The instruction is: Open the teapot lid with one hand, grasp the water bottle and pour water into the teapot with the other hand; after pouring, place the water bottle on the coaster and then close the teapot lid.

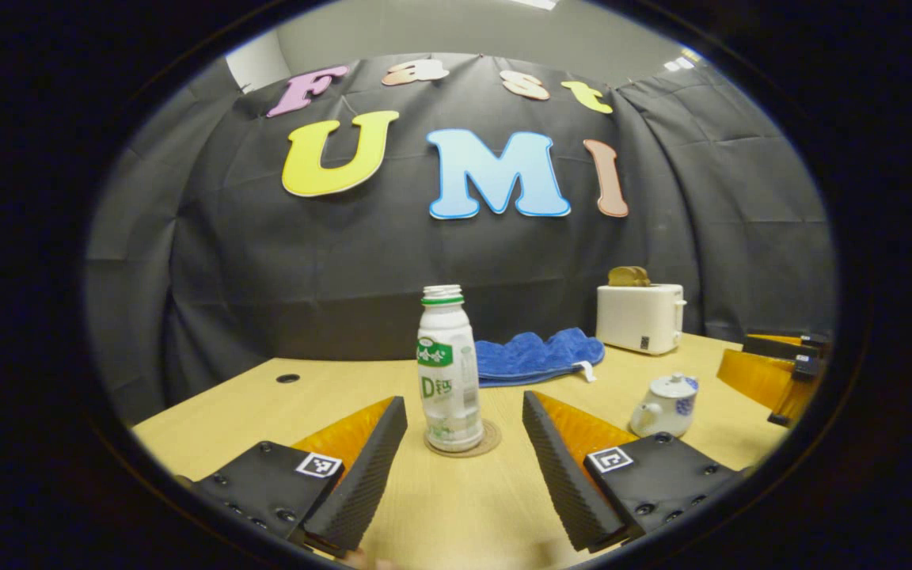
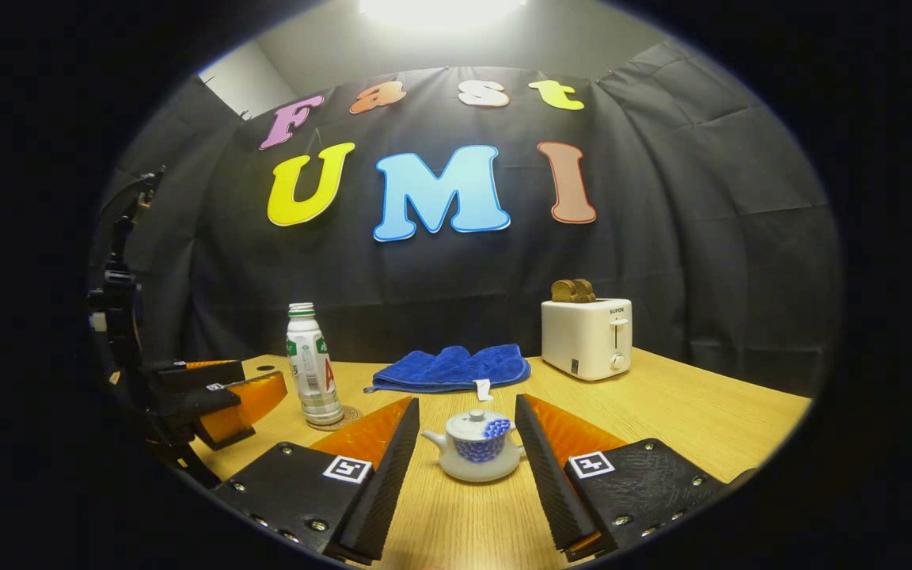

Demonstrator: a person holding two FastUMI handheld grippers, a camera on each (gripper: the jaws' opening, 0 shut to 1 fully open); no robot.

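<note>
Teapot (image 2: 477, 455) lidded, 12 o'clock of right gripper (image 2: 464, 467); bottle (image 1: 448, 372) on coaster (image 1: 492, 438), 12 o'clock of left gripper (image 1: 464, 467); both agape, empty.

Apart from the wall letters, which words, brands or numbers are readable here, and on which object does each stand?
"SUPOR": on the toaster front, near its top.
Water bottle label: print too blurred to read.
Left gripper and right gripper: square code tags, no words.

white bottle (image 1: 449, 372) upright on coaster (image 1: 492, 438); small teapot (image 2: 476, 446) w/ lid on, table centre.
</note>
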